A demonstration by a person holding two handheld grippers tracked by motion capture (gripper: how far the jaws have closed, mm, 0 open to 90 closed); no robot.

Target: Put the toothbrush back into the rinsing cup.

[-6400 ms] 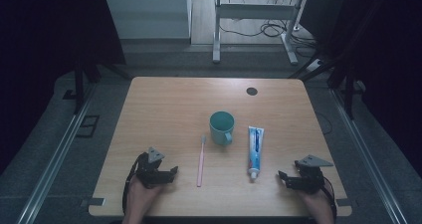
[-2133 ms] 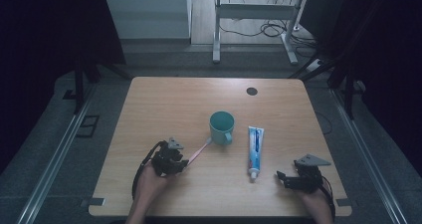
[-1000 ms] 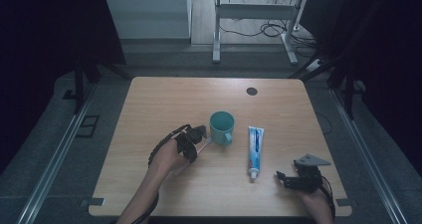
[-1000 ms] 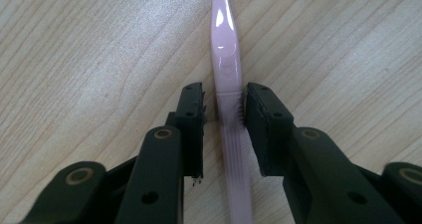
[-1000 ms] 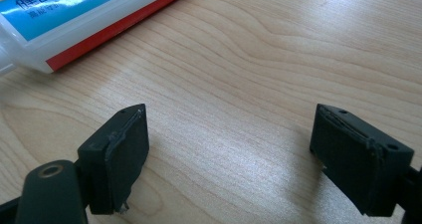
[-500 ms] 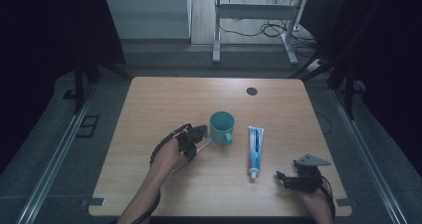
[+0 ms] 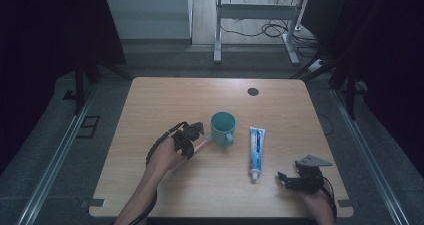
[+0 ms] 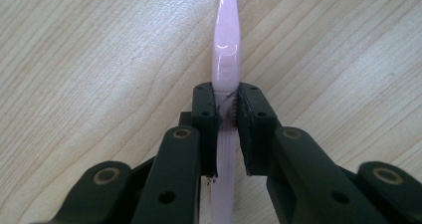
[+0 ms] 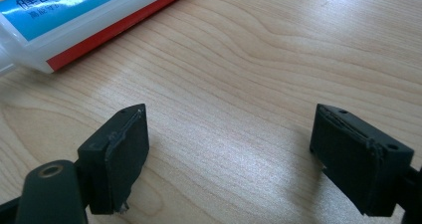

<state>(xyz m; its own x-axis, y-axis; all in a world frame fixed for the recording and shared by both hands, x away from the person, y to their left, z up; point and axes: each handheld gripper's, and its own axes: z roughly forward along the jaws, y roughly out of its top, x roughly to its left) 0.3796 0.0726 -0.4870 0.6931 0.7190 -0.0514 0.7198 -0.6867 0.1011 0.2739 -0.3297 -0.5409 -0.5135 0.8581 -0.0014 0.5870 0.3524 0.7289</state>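
Observation:
In the left gripper view, my left gripper (image 8: 226, 109) is shut on the flat handle of a pink toothbrush (image 8: 226, 45); its jaws have just been closing on it. From above, that left gripper (image 7: 196, 134) sits just left of a teal cup (image 7: 222, 127), and the toothbrush (image 7: 205, 142) points toward the cup's base. A blue and white toothpaste tube (image 7: 256, 145) lies right of the cup, cap toward me. My right gripper (image 7: 287, 180) rests near the front right of the table. Its jaws stand open over bare wood (image 9: 229, 149), with the toothpaste tube (image 9: 74, 15) beyond them.
The wooden table (image 7: 200, 95) has a small dark round hole (image 7: 253, 91) near its far edge. Metal rails run along both sides of it on the floor, and a desk frame with cables stands beyond.
My left gripper came forward from the front left, closed on the toothbrush and carried it up beside the cup. Over the last second it barely shifted. The right gripper stayed put.

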